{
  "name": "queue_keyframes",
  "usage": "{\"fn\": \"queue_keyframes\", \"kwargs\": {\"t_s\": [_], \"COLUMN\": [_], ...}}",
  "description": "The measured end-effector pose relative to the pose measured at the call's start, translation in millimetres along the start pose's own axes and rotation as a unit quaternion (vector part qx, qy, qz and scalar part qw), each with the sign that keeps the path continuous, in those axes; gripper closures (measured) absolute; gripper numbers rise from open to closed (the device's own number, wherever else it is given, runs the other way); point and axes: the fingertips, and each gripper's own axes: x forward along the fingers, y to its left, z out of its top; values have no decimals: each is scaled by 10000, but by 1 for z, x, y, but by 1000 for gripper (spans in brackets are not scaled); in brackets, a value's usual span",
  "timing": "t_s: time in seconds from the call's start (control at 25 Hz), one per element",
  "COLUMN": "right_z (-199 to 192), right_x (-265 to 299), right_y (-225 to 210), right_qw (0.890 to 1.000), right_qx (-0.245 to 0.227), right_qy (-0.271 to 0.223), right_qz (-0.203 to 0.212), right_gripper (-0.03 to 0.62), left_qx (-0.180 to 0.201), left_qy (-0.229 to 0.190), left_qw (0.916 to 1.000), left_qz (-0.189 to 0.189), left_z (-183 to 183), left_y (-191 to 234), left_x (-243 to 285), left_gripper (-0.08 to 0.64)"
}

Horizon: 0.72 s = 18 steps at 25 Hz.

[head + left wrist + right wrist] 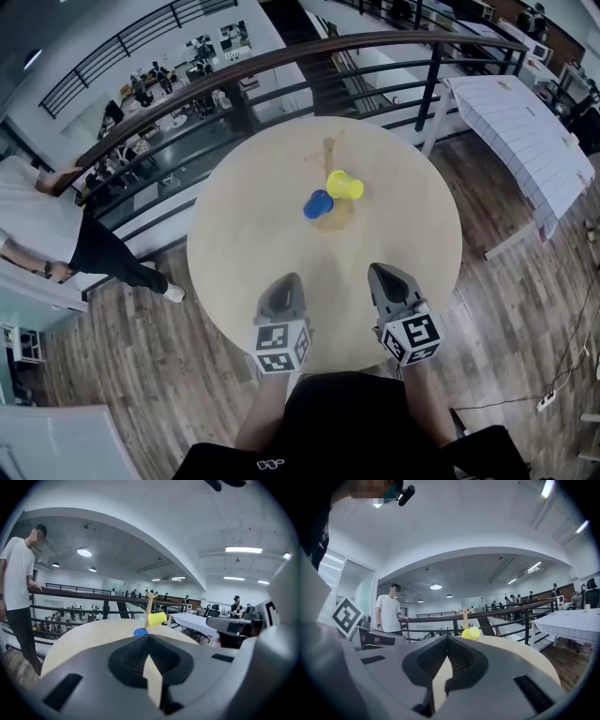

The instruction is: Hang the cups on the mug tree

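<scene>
Left claw (288, 279) and right claw (380, 270) are both closed with nothing between the pads, at the desk (239, 248) edge well short of the mug tree (150, 603). Yellow cup (344, 185) hangs on a peg to the tree's right in the head view. Blue cup (318, 203) is low, just left of the tree's base, and I can't tell if it's hooked or lying down. Cups look like small plastic: light, stiff, slick, so I'd pinch the wall at the rim and go gently, since the thin wooden tree probably tips easily.
</scene>
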Motion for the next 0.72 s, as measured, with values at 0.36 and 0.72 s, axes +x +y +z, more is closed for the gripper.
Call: {"fn": "queue_keyframes", "kwargs": {"t_s": [0.36,0.72], "right_z": [-4,-5], "right_x": [-3,-7], "right_y": [-7,-21], "right_qw": [10000,9999], "right_qx": [91,141], "right_qy": [-8,1], "right_qz": [-23,-91], "right_gripper": [583,583], "left_qx": [-1,45], "left_qy": [38,107], "left_qw": [10000,9998], "left_qz": [-74,-132], "left_z": [-4,-4], "left_y": [-11,-23], "left_x": [3,12], "left_gripper": [548,548]}}
